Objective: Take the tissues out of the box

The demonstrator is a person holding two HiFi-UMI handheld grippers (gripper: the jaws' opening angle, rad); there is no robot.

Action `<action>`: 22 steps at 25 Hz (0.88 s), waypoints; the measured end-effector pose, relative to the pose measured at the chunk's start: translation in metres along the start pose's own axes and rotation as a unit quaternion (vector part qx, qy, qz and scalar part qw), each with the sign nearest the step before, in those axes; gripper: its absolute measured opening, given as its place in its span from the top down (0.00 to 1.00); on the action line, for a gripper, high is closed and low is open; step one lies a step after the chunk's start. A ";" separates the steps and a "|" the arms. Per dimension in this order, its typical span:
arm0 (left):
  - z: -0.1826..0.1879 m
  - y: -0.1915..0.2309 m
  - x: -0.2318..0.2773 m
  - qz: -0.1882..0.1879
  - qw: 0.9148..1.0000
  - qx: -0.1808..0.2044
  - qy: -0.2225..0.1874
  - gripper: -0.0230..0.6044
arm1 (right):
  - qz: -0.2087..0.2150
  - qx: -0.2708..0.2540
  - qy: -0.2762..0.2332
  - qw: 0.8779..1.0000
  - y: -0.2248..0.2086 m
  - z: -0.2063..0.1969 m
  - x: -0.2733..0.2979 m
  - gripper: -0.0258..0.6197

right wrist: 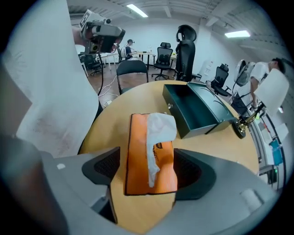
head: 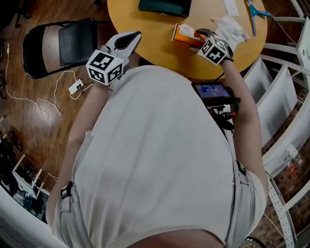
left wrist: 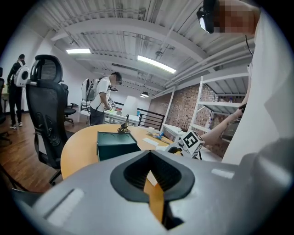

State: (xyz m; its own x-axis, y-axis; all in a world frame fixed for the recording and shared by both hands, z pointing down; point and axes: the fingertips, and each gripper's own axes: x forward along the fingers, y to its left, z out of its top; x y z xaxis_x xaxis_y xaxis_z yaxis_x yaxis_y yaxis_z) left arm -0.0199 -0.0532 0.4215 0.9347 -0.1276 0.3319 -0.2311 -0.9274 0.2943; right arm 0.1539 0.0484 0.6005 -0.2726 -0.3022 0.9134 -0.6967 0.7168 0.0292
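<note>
An orange tissue box (right wrist: 149, 158) lies on the round wooden table (right wrist: 110, 124), with a white tissue (right wrist: 158, 131) sticking out of its top slot. My right gripper (right wrist: 147, 170) hangs over the box's near end, its jaws open with one on either side of the box and nothing gripped. In the head view the box (head: 185, 35) sits near the table's front edge, with the right gripper (head: 205, 35) at its right end. A pile of loose tissues (head: 229, 26) lies just right of it. My left gripper (head: 130, 38) is shut and empty, held off the table's left edge.
A dark green open box (right wrist: 197, 110) stands behind the tissue box, and a small brass object (right wrist: 241, 126) is to its right. Blue scissors-like tool (head: 254, 12) lies at the table's far right. A black chair (head: 60, 46) stands left of the table, with white shelving (head: 276, 92) to the right.
</note>
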 end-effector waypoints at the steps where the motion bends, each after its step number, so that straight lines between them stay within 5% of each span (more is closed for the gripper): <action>1: 0.000 -0.002 0.001 -0.003 1.000 0.001 0.000 0.96 | -0.005 -0.001 -0.010 1.000 0.000 0.002 -0.007 0.40; 4: -0.003 -0.005 0.009 -0.015 1.000 0.004 0.005 0.96 | -0.035 0.017 -0.065 0.997 -0.009 0.013 -0.040 0.40; 6: -0.003 -0.006 0.015 -0.021 1.000 0.007 0.006 0.96 | -0.048 0.058 -0.140 0.987 -0.017 0.029 -0.075 0.51; 11: 0.017 -0.011 0.019 -0.032 0.999 0.016 -0.005 0.96 | -0.032 0.154 -0.373 0.914 -0.016 0.085 -0.184 0.70; 14: 0.029 -0.015 0.023 -0.041 0.999 0.025 -0.014 0.96 | -0.031 0.157 -0.438 0.885 -0.004 0.100 -0.221 0.83; 16: 0.034 -0.021 0.029 -0.055 0.998 0.034 -0.015 0.96 | -0.036 0.156 -0.449 0.879 0.004 0.101 -0.228 0.94; 22: 0.031 -0.056 0.044 -0.140 0.988 0.057 -0.022 0.96 | -0.037 0.142 -0.440 0.886 0.020 0.091 -0.216 0.96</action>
State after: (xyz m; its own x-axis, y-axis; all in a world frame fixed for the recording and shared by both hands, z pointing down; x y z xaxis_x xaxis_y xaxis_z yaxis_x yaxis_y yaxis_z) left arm 0.0422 -0.0180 0.3913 0.9691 0.1262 0.2119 0.0672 -0.9618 0.2653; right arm 0.1383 0.0710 0.3668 -0.5444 -0.8038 0.2400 -0.8388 0.5255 -0.1425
